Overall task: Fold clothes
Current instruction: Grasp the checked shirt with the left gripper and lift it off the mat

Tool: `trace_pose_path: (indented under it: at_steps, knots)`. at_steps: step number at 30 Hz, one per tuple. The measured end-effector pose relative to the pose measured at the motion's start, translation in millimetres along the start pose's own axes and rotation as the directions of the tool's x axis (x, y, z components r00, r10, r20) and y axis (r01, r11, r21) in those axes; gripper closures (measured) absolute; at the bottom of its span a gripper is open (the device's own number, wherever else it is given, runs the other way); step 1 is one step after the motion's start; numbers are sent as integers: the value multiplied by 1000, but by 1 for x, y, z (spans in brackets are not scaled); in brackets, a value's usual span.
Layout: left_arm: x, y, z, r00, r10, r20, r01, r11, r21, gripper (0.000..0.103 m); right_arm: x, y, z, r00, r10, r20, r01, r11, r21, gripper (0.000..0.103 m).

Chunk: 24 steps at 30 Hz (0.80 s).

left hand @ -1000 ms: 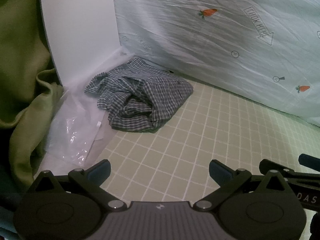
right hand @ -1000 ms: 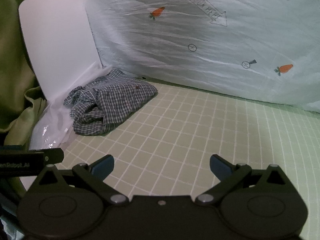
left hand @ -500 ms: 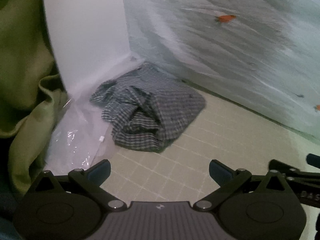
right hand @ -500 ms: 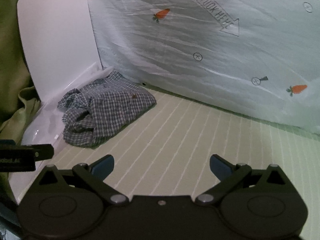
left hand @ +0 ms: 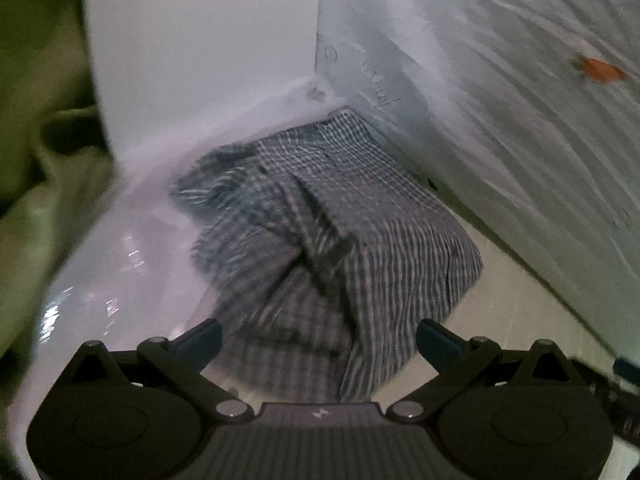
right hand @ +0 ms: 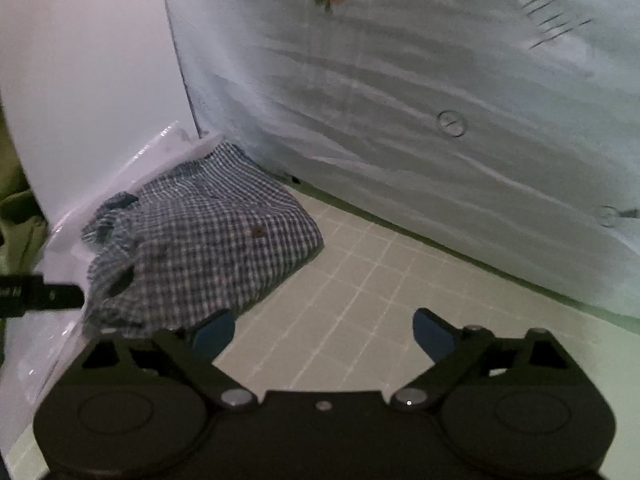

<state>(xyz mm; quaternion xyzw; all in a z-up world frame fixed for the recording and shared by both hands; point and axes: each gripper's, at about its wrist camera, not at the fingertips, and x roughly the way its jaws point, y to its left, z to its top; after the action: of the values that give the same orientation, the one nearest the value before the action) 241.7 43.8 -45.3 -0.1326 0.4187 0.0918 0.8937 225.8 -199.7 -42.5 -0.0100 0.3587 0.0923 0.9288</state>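
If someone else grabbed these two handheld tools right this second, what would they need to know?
Left gripper: open, empty, close above the near edge of the checked shirt.
Right gripper: fingers have just been closing a little, but open, nothing between them; it is over the green grid mat, beside the shirt's near right edge.
The shirt lies crumpled in the corner, partly on the clear plastic sheet, against the white board and the carrot-print cloth.
Done: nothing folded yet, nothing gripped.
Left: take hold of the shirt, pull it out onto the mat, spread it flat, then fold.
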Motion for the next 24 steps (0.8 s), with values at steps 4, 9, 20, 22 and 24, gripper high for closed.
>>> trace_pose_path:
  at_steps: [4, 9, 20, 22, 24]
  knots:
    - [46, -11, 24, 998, -43, -38, 43, 999, 4, 21, 38, -7, 11, 999, -4, -43, 6, 999, 33, 10]
    - [89, -22, 31, 991, -93, -93, 95, 995, 25, 70, 62, -22, 0, 994, -35, -105, 44, 995, 88, 10]
    - [52, -76, -30, 960, -240, -144, 270, 929, 254, 100, 21, -85, -76, 960, -166, -226, 228, 931, 286, 10]
    - [37, -86, -50, 945, -274, -179, 316, 908, 277, 100, 0, -93, -90, 957, -185, -222, 252, 913, 322, 11]
    - [20, -97, -76, 924, -310, -223, 369, 878, 306, 100, -23, -98, -103, 954, -206, -216, 272, 899, 345, 11]
